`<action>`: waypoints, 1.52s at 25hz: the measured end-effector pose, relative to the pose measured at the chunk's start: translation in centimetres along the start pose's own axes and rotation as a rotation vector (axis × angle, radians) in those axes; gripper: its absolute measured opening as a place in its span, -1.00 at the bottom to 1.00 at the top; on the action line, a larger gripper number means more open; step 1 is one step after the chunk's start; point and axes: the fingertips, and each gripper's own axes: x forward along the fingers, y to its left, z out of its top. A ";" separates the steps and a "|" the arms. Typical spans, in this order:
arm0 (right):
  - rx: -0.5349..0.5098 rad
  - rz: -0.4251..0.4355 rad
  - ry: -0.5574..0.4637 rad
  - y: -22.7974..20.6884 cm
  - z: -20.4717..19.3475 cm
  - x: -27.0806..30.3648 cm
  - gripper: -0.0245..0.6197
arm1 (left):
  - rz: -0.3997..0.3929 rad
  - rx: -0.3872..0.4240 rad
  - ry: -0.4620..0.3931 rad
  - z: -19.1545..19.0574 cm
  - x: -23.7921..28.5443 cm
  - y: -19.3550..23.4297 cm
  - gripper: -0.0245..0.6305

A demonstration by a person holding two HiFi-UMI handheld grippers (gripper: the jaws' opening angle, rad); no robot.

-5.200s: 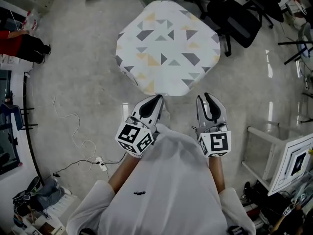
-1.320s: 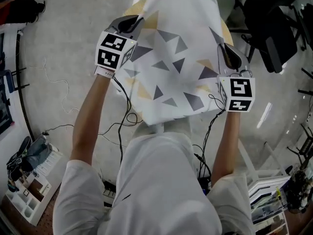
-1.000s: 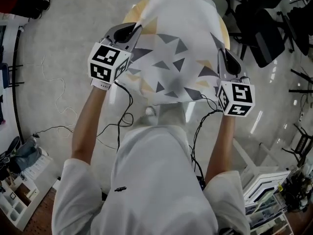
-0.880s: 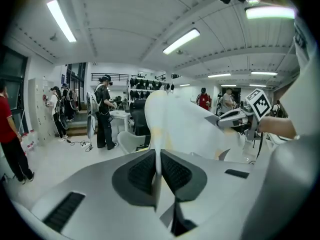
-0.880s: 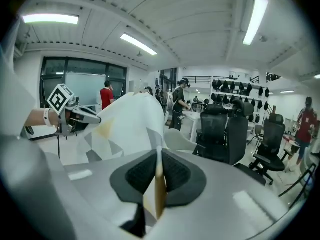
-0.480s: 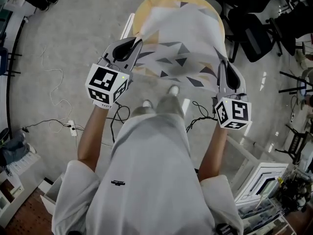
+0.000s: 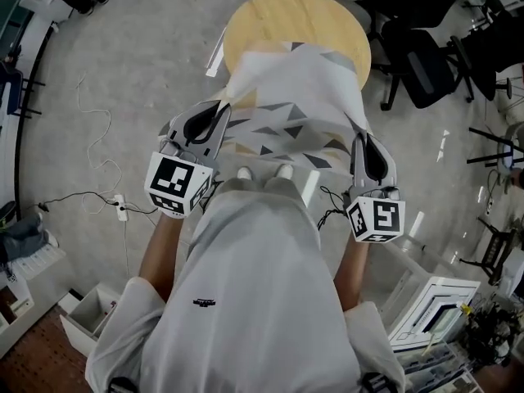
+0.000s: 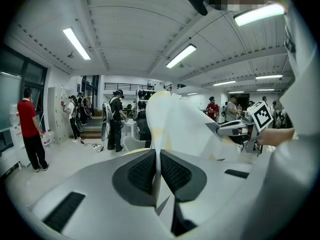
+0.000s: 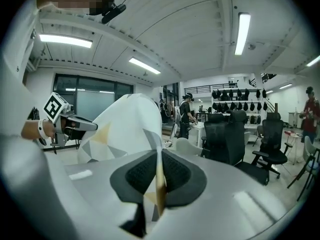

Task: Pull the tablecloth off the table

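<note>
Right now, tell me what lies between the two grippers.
The tablecloth spans from the left gripper to the right gripper, each shut on an edge, partly off the table; the head view shows it.

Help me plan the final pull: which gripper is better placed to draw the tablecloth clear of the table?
Right, narrowly. Both the left gripper and right gripper are shut on the tablecloth, but what lies on the table sits towards the right side, likely along its pull.
</note>
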 end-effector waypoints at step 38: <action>-0.030 -0.004 -0.071 0.2 2.9 -1.2 -0.80 | 0.081 -0.044 -0.083 2.0 -2.0 -0.3 -0.85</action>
